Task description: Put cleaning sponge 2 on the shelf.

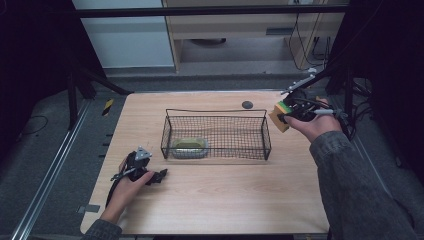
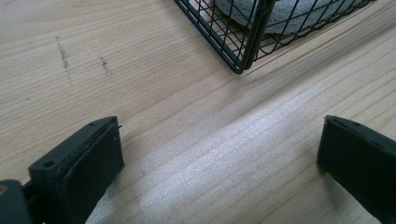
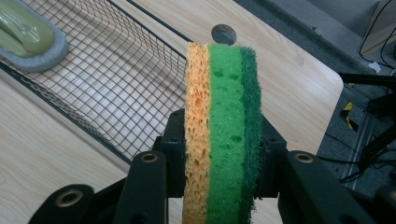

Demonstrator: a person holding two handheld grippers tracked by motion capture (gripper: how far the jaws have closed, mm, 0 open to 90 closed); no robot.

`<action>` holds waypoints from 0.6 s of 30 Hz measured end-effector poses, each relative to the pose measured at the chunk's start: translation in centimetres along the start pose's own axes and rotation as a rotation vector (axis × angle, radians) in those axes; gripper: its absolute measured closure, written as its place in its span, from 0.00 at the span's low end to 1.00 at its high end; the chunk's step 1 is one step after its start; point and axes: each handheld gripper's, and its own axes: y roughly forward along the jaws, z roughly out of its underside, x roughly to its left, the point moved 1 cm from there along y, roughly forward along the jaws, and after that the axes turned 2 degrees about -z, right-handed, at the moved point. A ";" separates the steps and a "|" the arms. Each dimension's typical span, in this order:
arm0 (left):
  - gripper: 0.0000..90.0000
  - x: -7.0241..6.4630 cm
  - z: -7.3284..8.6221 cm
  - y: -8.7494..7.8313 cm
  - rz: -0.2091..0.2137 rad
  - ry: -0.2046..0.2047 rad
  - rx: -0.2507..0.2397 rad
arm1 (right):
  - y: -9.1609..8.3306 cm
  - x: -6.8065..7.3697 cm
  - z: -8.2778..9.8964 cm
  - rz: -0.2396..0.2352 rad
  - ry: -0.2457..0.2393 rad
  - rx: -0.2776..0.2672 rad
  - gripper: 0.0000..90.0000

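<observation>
Bare pale wooden table [image 1: 215, 200] stretches wide along the near edge, below the left gripper [image 1: 161, 176], which rests low near the front left corner with its jaws spread apart and nothing between them. Just beyond it stands the black wire mesh basket [image 1: 216, 113], its near corner close to those jaws; a grey oval dish with a green pad [image 1: 189, 147] lies in its left end, the rest of its floor free. Right of the basket, held above the table's right edge, the right gripper [image 1: 286, 118] clamps an orange, green and dark-green layered sponge [image 3: 223, 130].
</observation>
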 end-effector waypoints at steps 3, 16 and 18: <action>0.00 0.0 0.0 0.0 0.000 0.000 0.000 | 0.1 0.0 -0.4 0.003 -0.002 -0.013 0.72; 0.00 0.0 0.0 0.0 0.002 0.002 0.002 | 1.7 0.7 -2.3 -0.017 -0.042 -0.026 0.72; 0.00 0.0 0.0 0.0 0.002 0.002 0.001 | 2.0 1.1 -2.5 -0.027 -0.055 -0.021 0.72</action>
